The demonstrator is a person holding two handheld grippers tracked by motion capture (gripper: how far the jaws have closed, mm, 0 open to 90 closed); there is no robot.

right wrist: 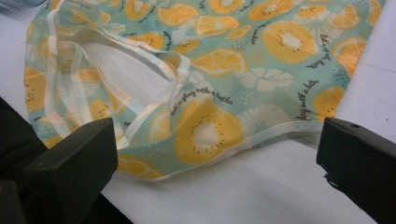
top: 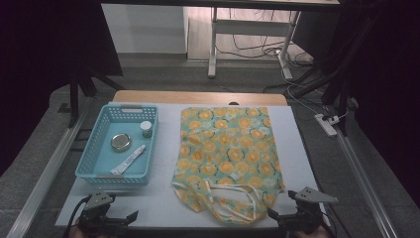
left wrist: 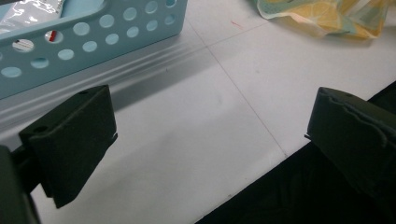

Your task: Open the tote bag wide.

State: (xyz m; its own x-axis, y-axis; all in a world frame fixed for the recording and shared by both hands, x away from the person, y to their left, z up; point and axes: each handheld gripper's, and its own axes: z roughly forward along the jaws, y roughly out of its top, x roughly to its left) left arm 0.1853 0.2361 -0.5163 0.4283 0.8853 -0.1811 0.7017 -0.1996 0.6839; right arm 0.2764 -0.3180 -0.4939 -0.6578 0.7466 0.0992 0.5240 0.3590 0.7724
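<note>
A fabric tote bag (top: 228, 151) printed with orange and kiwi slices lies flat on the white table mat (top: 158, 201), its pale handles (top: 233, 196) toward the near edge. My left gripper (top: 130, 217) rests open at the near left edge, below the blue basket (top: 89, 163). In the left gripper view, the left gripper (left wrist: 210, 135) has its jaws wide apart over bare mat, the basket (left wrist: 93, 32) just ahead. My right gripper (top: 275, 216) is open at the bag's near right corner. In the right gripper view, the right gripper (right wrist: 215, 158) frames the bag (right wrist: 261, 51) and its handles (right wrist: 140, 56).
The perforated blue basket holds a round metal tin (top: 121, 142), a small jar (top: 146, 128) and a tube (top: 130, 159). A corner of the bag (left wrist: 327, 16) lies at the far right in the left gripper view. Beyond the table stand desk legs, cables and a power strip (top: 327, 124).
</note>
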